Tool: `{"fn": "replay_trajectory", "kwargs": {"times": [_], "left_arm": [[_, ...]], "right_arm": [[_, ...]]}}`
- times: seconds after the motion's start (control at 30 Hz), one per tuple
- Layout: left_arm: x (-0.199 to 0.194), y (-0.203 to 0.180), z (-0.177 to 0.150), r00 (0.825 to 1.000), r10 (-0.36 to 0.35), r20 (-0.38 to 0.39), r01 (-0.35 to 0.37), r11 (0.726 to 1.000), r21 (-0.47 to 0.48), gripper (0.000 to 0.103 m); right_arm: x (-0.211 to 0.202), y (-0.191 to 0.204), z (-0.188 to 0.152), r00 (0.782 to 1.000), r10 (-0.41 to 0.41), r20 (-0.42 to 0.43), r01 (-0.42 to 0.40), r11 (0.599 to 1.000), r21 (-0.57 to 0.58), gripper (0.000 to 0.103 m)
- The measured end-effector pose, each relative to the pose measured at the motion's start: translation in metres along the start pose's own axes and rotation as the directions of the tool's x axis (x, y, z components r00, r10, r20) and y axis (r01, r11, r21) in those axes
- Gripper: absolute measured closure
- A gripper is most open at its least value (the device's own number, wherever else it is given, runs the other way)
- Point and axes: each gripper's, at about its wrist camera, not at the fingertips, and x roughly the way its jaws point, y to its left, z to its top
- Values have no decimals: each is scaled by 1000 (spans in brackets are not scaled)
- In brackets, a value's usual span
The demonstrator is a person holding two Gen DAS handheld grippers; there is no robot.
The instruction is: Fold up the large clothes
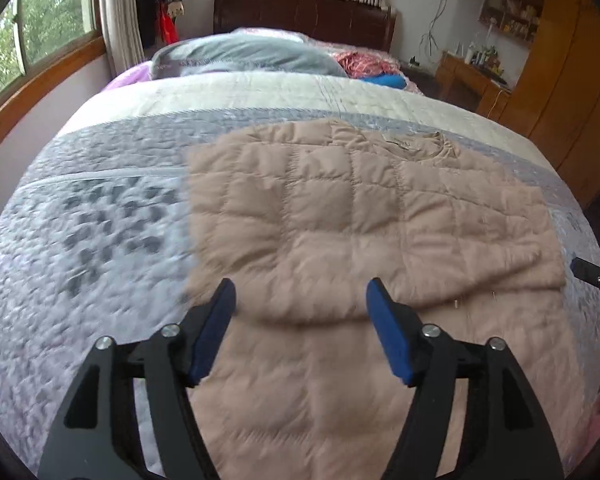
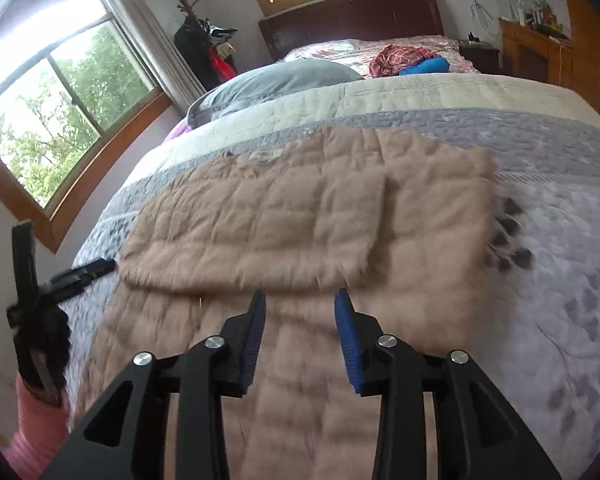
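Bedroom with wooden windows [image 2: 60, 92], grey quilted bedspread [image 1: 80, 240], and my beige puffer jacket [image 1: 340, 208] lies folded just under my left gripper [image 1: 300, 300] and right gripper [image 2: 300, 304], both gaping, nothing clamped.

A pale pinkish-beige quilted jacket [image 1: 340, 216] is lying stitched in squares on a bedspread [image 1: 100, 240] showing lilac-grey with darker grey leaf marks near, a grey band and cream farther off. A grey pillow [image 1: 244, 56] is sitting far left, with red-patterned cloth [image 1: 360, 62] and a blue bundle [image 1: 384, 80] far right. Both black grippers are showing blue pads [image 2: 350, 344].
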Motion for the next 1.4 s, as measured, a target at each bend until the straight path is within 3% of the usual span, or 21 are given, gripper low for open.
{"fn": "replay_trajectory", "kwargs": {"times": [0.13, 0.27, 0.43, 0.63, 0.83, 0.87, 0.93, 0.97, 1.0, 1.1, 1.23, 1.4], "left_arm": [[-47, 32, -57, 997, 72, 7, -72, 997, 25, 26], [-73, 70, -123, 992, 118, -46, -117, 993, 14, 25], [-92, 99, -184, 993, 68, -100, -78, 991, -106, 25], [-100, 101, -230, 988, -115, -98, 91, 971, -222, 25], [-92, 89, -235, 990, -106, -96, 85, 976, -200, 26], [-90, 88, -234, 990, -104, -96, 83, 975, -207, 29], [-90, 85, -234, 991, -101, -91, 80, 975, -207, 48], [-90, 84, -233, 991, -103, -86, 83, 975, -206, 55], [-89, 82, -234, 989, -118, -87, 97, 973, -211, 70], [-89, 80, -233, 987, -140, -80, 120, 969, -216, 86], [-104, 81, -237, 989, -144, -38, 133, 967, -219, 93], [-133, 80, -250, 988, -154, -20, 147, 969, -197, 93]], "right_arm": [[-47, -13, -64, 1000, -14, -26, 14, 1000, -24, 60], [-81, -26, -118, 999, -23, -38, 22, 1000, -17, 52], [-100, -43, -181, 997, 0, -75, 2, 999, 35, 49], [-96, -43, -220, 994, 33, -104, -26, 997, 66, 49], [-92, -44, -228, 994, 47, -94, -39, 996, 85, 48], [-91, -45, -228, 994, 51, -91, -43, 995, 91, 49], [-90, -44, -227, 995, 50, -90, -42, 995, 85, 56], [-89, -44, -226, 994, 54, -92, -47, 996, 80, 63], [-87, -44, -226, 993, 62, -97, -54, 995, 81, 67], [-86, -44, -226, 993, 61, -97, -54, 996, 75, 87], [-94, -42, -225, 993, 82, -83, -76, 995, 65, 91], [-118, -39, -232, 989, 131, -67, -127, 990, 56, 91]]}}
